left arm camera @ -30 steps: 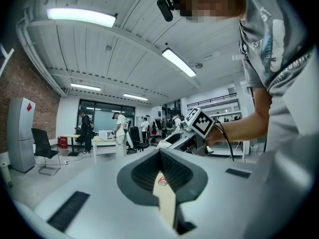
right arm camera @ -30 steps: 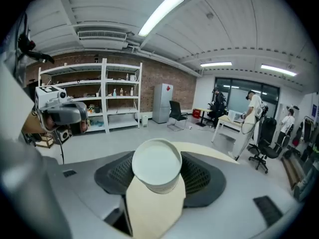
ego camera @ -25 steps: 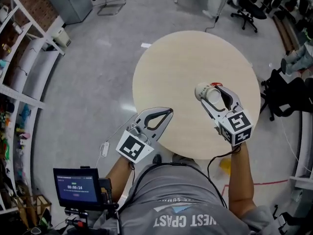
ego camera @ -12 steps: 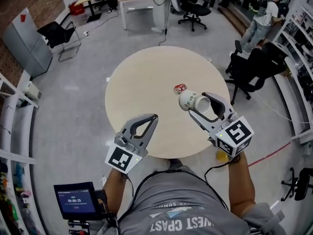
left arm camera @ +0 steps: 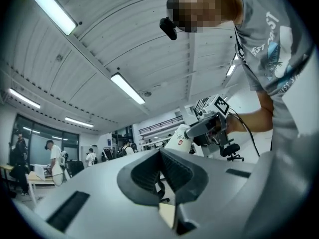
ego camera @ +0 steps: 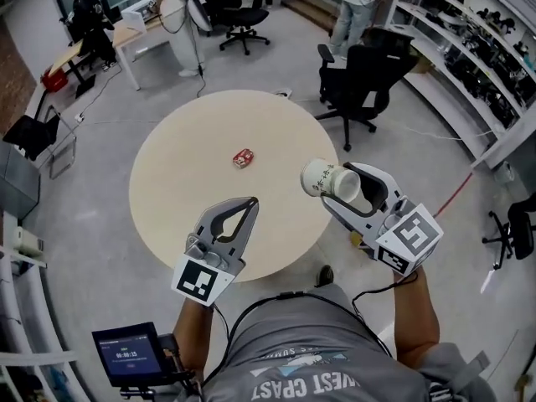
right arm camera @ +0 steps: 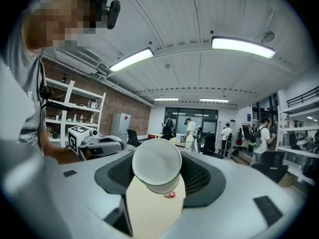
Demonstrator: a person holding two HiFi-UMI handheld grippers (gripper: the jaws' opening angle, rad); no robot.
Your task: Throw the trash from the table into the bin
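A white paper cup [ego camera: 322,178] lies sideways between the jaws of my right gripper [ego camera: 342,184], which is shut on it and holds it in the air over the right edge of the round beige table [ego camera: 184,191]. In the right gripper view the cup's base [right arm camera: 157,164] faces the camera. A small red piece of trash [ego camera: 244,158] lies near the middle of the table and also shows below the cup [right arm camera: 170,194]. My left gripper [ego camera: 244,212] hovers over the table's near edge, shut with nothing in it; its fingertips [left arm camera: 160,156] meet.
A black office chair [ego camera: 360,74] stands just beyond the table at the right. Desks, more chairs and people fill the back of the room, and shelves [ego camera: 469,48] run along the right wall. A small screen [ego camera: 126,354] sits at my lower left.
Both grippers have risen and swung round with my body. The cup has gone from the tabletop to over the table's right edge, uncovering the red trash.
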